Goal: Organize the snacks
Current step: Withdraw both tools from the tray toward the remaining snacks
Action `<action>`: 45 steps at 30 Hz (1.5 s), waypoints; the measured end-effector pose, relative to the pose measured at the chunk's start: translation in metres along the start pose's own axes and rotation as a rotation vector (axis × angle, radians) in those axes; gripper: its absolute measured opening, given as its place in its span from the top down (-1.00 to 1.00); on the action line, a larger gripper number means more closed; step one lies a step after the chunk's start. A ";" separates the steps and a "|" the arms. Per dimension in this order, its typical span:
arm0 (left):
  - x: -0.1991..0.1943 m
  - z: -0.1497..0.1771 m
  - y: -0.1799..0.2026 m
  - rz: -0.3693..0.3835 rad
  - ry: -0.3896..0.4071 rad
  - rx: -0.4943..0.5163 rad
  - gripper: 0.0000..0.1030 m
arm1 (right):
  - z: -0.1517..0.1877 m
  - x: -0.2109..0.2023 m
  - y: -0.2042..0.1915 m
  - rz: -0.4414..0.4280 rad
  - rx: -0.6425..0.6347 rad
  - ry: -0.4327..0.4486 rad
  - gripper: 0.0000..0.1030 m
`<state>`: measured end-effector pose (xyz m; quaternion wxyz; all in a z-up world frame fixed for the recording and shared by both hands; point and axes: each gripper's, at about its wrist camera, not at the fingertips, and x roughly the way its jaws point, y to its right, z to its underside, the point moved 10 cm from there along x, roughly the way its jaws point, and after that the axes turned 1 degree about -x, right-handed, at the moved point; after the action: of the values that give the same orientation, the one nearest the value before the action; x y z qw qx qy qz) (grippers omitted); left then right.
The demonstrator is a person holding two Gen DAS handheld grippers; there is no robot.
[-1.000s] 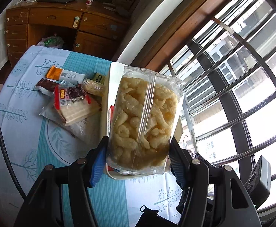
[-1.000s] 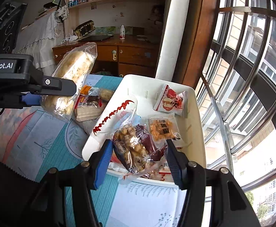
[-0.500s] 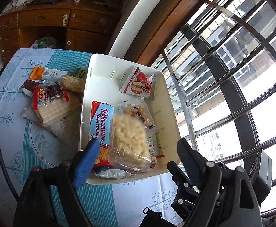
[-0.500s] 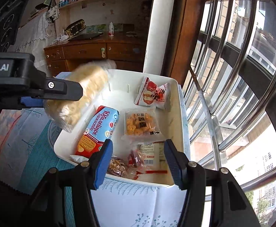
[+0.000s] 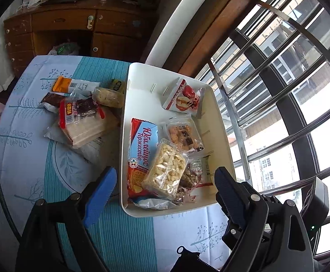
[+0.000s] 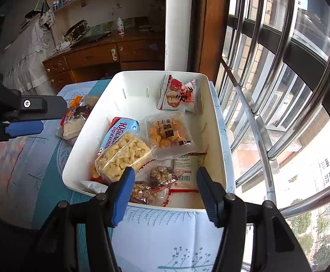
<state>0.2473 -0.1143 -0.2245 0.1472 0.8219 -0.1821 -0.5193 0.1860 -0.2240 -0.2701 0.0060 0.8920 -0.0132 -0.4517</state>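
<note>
A white bin (image 5: 212, 104) (image 6: 140, 79) on the table holds several snack packs. The clear bag of puffed corn (image 5: 165, 167) (image 6: 123, 154) lies in it on a blue-and-red biscuit pack (image 5: 140, 149) (image 6: 117, 129). A red-and-white apple pack (image 5: 183, 97) (image 6: 178, 95) leans at the far end. My left gripper (image 5: 165, 188) is open and empty above the bin's near end. My right gripper (image 6: 165, 190) is open and empty over the bin's near rim.
Left of the bin, loose snacks lie on the blue tablecloth: a wafer pack (image 5: 81, 120), an orange-ended bar (image 5: 72, 83) and a small roll (image 5: 108, 97). A window with metal bars (image 5: 278, 86) runs along the right. A wooden desk (image 5: 63, 27) stands behind the table.
The left gripper opened and let the puffed-corn bag drop into the bin, then drew back. The right gripper also let go of its nut pack into the bin and pulled back.
</note>
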 end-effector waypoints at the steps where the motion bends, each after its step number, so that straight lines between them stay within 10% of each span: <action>1: -0.002 0.001 -0.002 0.008 -0.003 0.005 -0.70 | 0.000 0.000 -0.002 0.000 0.005 -0.004 -0.11; 24: -0.071 0.001 -0.133 -0.078 -0.043 0.115 -0.68 | 0.007 -0.007 -0.103 0.005 0.212 -0.053 -0.11; 45: -0.071 -0.066 -0.211 -0.087 -0.059 0.394 -0.69 | -0.037 0.014 -0.180 0.024 0.339 -0.020 -0.12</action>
<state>0.3098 0.1088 -0.2315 -0.0444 0.8263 -0.2485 -0.5034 0.2274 -0.0440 -0.2636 -0.1391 0.8755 -0.1001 -0.4518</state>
